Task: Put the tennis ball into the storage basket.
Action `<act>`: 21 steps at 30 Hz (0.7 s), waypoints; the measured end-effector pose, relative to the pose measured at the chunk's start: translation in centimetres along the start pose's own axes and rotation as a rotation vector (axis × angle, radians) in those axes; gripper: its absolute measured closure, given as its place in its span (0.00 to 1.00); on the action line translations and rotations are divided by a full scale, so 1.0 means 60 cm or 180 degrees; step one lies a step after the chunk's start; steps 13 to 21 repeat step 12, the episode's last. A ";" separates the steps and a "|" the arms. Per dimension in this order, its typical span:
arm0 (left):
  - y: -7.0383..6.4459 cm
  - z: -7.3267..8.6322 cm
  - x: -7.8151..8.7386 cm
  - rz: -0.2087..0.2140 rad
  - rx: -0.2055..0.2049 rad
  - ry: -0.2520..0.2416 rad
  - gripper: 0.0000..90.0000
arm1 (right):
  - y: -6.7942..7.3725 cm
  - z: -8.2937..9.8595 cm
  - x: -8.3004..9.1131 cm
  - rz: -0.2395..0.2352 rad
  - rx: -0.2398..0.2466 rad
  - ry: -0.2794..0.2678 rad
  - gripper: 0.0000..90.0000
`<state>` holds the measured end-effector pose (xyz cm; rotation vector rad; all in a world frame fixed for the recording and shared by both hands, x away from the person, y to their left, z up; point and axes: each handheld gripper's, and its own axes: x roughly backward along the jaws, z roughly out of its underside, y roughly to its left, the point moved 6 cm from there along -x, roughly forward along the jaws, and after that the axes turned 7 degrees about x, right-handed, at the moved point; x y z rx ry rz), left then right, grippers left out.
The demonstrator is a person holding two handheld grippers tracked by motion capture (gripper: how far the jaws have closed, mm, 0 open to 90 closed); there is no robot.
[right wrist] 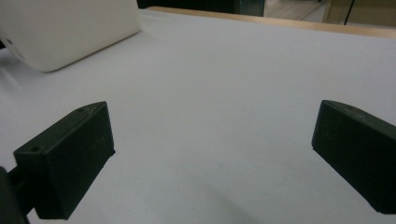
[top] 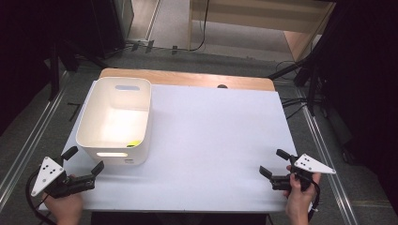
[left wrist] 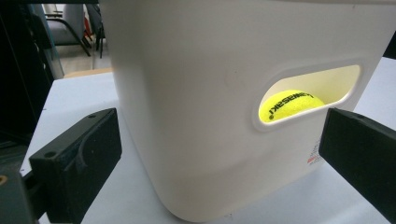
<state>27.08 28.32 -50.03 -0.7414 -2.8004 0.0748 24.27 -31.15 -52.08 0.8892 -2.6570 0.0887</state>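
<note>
My left gripper (top: 83, 160) stands wide apart, its jaws facing the white plastic bin (left wrist: 196, 93); a yellow tennis ball (left wrist: 289, 105), apparently inside, shows through the handle slot. My right gripper (top: 271, 162) is wide, empty.

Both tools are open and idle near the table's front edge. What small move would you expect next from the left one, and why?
Probably the left tool lifts toward the rim of the white bin, to reach in from above. That's a guess: it sits open beside the bin's near wall, and the yellow tennis ball lies inside, seen through the handle slot. The right tool is open over bare tabletop, far from the bin.
</note>
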 end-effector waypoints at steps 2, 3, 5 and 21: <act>0.000 0.000 0.000 -0.0003 0.0001 -0.0003 0.00 | -0.002 0.001 0.002 0.0017 -0.0005 -0.0018 0.00; 0.000 0.000 0.000 -0.0002 0.0001 -0.0002 0.00 | -0.005 0.001 0.005 0.0046 -0.0012 -0.0051 0.00; 0.000 0.000 0.001 -0.0002 0.0001 -0.0002 0.00 | -0.011 0.002 0.011 0.0052 -0.0054 -0.0157 0.00; 0.000 0.000 0.000 -0.0011 -0.0011 0.0010 0.00 | -0.016 0.008 0.014 0.0082 -0.0133 -0.0134 0.00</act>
